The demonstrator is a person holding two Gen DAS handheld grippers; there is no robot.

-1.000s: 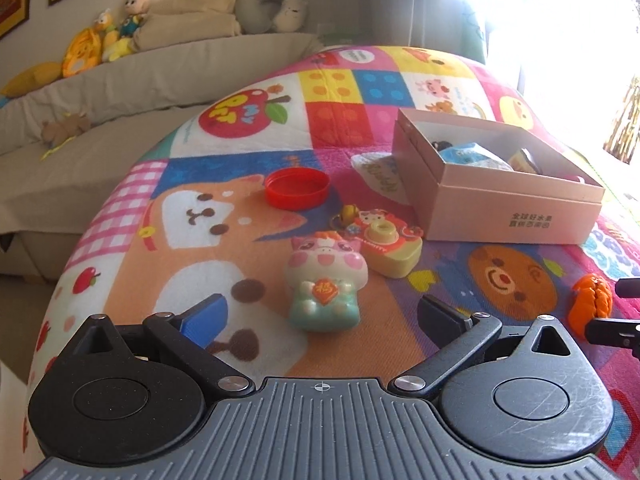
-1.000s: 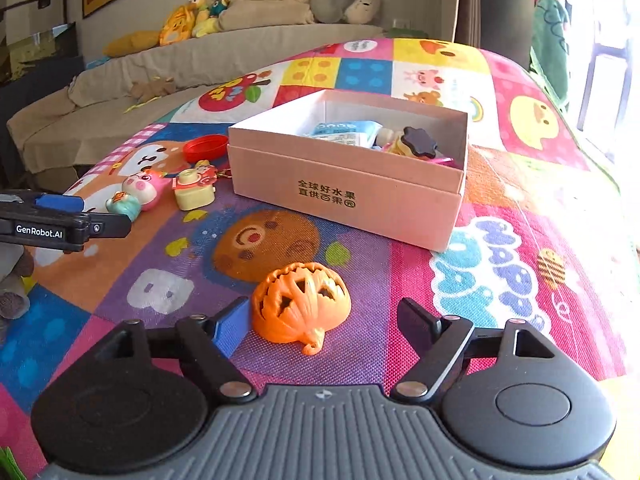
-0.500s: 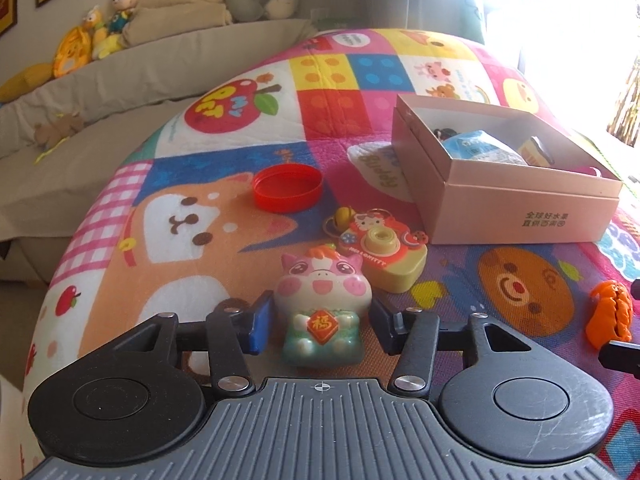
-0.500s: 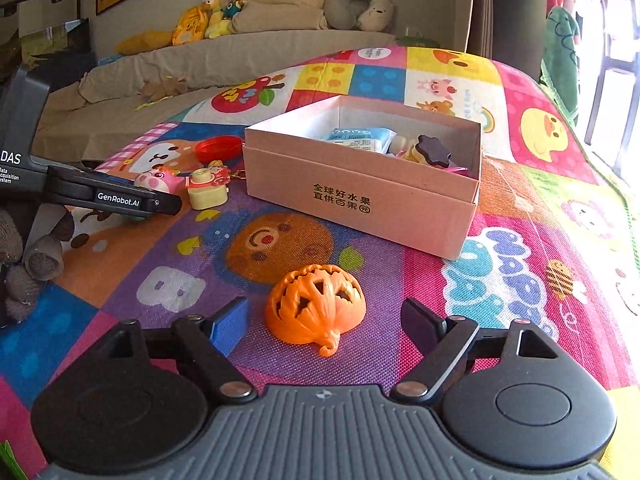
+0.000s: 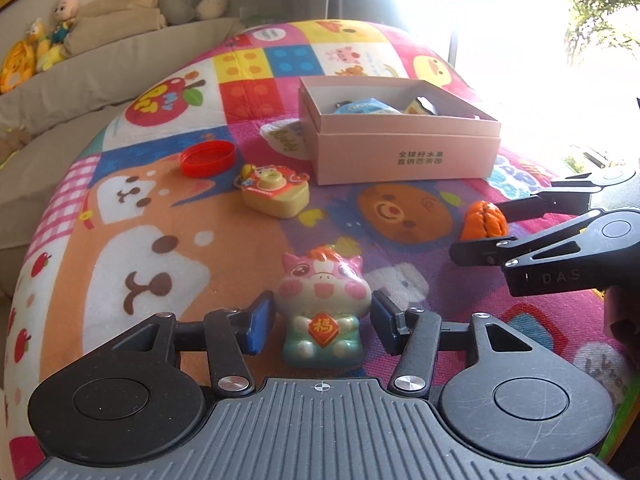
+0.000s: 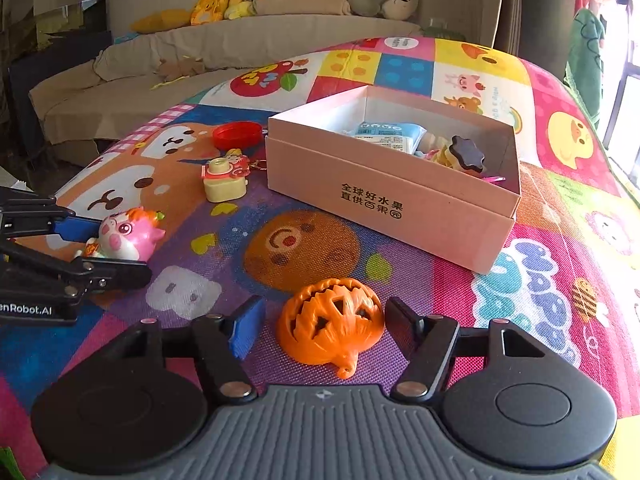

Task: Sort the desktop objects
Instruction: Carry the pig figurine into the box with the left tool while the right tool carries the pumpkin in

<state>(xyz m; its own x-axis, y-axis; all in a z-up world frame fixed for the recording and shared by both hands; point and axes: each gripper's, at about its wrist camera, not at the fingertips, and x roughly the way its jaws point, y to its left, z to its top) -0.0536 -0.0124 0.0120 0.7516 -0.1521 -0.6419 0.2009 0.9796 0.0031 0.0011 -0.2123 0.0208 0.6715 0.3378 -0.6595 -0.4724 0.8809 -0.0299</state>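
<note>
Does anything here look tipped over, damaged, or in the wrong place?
Nothing looks damaged or spilled. The orange pumpkin toy lies tilted on the play mat, its stem toward the camera. The red lid sits alone, with no container in view. The pig figure stands upright.

window point(image 5: 500, 20) glare-blown, box point(image 6: 392, 204) contents half-hidden

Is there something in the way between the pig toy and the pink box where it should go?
Yes: the yellow camera toy sits on the mat roughly between the pig toy and the pink box. Lifting the pig above it should clear it.
</note>
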